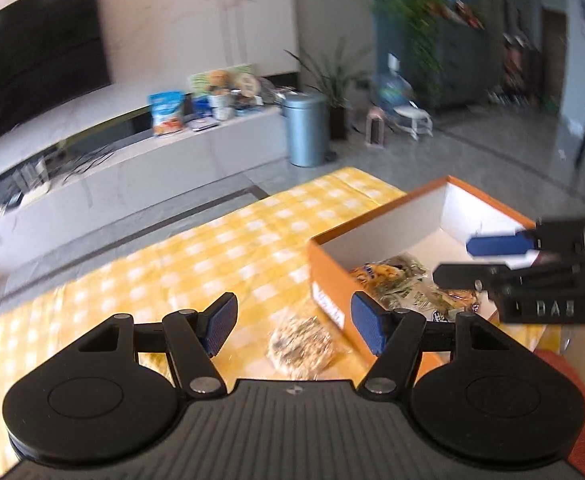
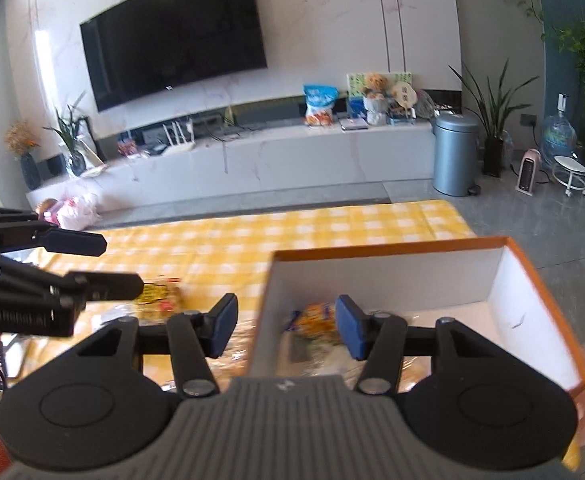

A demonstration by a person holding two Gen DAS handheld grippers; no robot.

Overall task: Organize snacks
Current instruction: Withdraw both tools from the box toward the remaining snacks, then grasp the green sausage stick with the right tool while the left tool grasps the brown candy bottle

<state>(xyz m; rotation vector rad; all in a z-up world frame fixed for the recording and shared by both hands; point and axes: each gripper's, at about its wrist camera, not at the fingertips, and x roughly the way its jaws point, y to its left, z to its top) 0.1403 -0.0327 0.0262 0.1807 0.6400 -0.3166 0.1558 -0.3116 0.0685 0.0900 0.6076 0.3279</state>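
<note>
An orange box [image 1: 332, 256] with white inner walls stands on the yellow checked tablecloth [image 1: 212, 256]; it also shows in the right wrist view [image 2: 540, 284]. Several wrapped snacks [image 1: 396, 280] lie inside it, one yellow packet [image 2: 316, 318] among them. A round wrapped snack [image 1: 300, 346] lies on the cloth just left of the box. Another yellow packet [image 2: 158, 294] lies on the cloth further left. My left gripper [image 1: 294, 328] is open above the round snack. My right gripper [image 2: 286, 330] is open over the box's left wall, and also shows in the left wrist view [image 1: 452, 260].
A long white TV bench [image 2: 272, 156] with a big TV [image 2: 172, 36] above it stands beyond the table. A grey bin [image 2: 454, 154], potted plants [image 2: 492, 120] and a water bottle [image 2: 558, 136] stand on the floor to the right.
</note>
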